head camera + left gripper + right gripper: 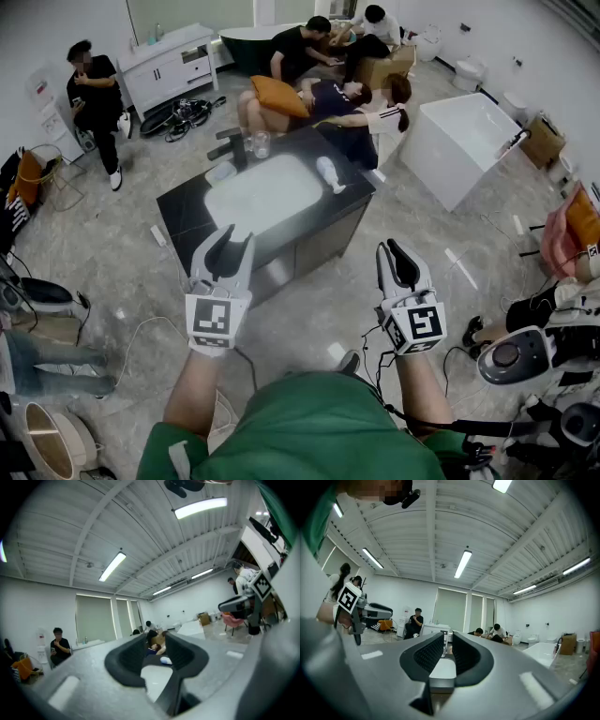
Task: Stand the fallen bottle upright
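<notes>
Looking down in the head view, you have the fallen bottle on the black counter, just right of the white basin. Its long axis runs away from you, and it lies well ahead of both tools, somewhat nearer your right gripper than your left gripper. Your left gripper view shows jaws slightly parted with nothing held, and your right gripper view shows the same narrow empty gap, so the right one probably needs to reach forward and a little leftward.
</notes>
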Demonstrator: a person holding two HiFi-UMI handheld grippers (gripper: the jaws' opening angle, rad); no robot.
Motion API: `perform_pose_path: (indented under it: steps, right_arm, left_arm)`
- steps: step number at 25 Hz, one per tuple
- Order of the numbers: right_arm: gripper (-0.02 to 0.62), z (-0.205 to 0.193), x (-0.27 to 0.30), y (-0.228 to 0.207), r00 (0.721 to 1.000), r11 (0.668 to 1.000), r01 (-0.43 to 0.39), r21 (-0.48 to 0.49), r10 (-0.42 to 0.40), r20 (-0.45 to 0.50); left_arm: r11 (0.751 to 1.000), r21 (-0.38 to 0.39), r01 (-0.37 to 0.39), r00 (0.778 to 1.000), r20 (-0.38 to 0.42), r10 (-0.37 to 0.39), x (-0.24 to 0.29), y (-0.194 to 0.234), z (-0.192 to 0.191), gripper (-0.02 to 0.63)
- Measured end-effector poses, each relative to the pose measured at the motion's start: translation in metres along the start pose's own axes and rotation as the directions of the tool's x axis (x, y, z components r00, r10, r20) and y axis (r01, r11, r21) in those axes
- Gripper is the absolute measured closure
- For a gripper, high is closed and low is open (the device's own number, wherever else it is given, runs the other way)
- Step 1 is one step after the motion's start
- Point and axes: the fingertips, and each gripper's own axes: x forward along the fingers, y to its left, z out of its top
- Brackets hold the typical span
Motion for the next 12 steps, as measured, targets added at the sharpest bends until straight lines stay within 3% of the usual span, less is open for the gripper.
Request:
perform_pose_path:
  steps: [12]
  right_arm:
    - [0.538,0.0074,-0.0046,0.0092,1.000,1.000,0.011,-0.001,-0.011,0.008]
  left_arm:
    - [1.000,-0.013,0.011,1.000,-0.003,-0.011,-0.0097,0.0037,-0.0011,0.480]
